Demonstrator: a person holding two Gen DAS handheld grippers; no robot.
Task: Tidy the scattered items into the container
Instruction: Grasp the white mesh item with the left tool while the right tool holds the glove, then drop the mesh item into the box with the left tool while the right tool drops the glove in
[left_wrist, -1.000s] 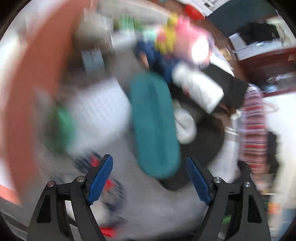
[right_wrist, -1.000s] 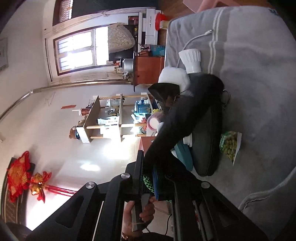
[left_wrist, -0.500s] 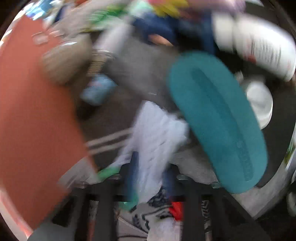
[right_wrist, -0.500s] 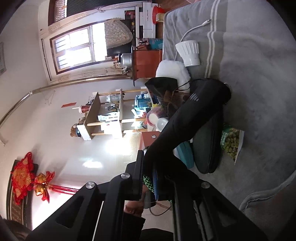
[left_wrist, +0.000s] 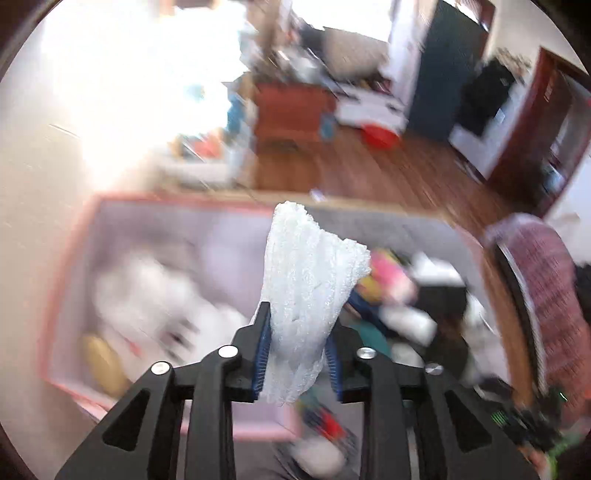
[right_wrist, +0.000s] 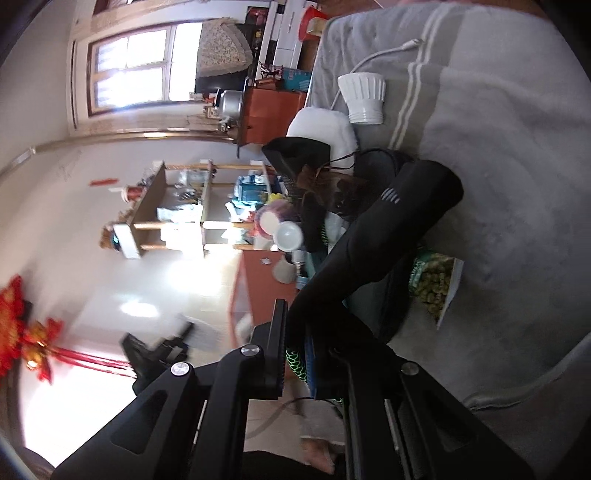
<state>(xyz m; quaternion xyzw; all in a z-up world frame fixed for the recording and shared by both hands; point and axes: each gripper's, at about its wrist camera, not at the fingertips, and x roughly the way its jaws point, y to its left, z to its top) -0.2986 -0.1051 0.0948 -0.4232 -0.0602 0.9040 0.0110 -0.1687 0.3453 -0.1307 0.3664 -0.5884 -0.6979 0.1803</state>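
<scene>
A lived-in home, likely a bedroom opening onto a living area.

A grey blanket (right_wrist: 498, 166) is covering the bed; beyond it a window (right_wrist: 129, 70) is letting in daylight, a wooden shelf (right_wrist: 173, 210) is standing by the wall, and a red festive ornament (right_wrist: 29, 332) is hanging farther along.

The left gripper (left_wrist: 295, 356) is clamped on a white foam sheet (left_wrist: 308, 291), its blue pads pressed against the sheet's lower part while the wider top stands up above them. Behind the foam sheet and to its left lies a pink-rimmed container (left_wrist: 70, 258) holding blurred white things and something yellow. To the right of the foam sheet a heap of scattered items (left_wrist: 402, 295) lies on grey bedding. Far beyond the foam sheet a red basin (left_wrist: 380, 134) sits on the wooden floor.
</scene>
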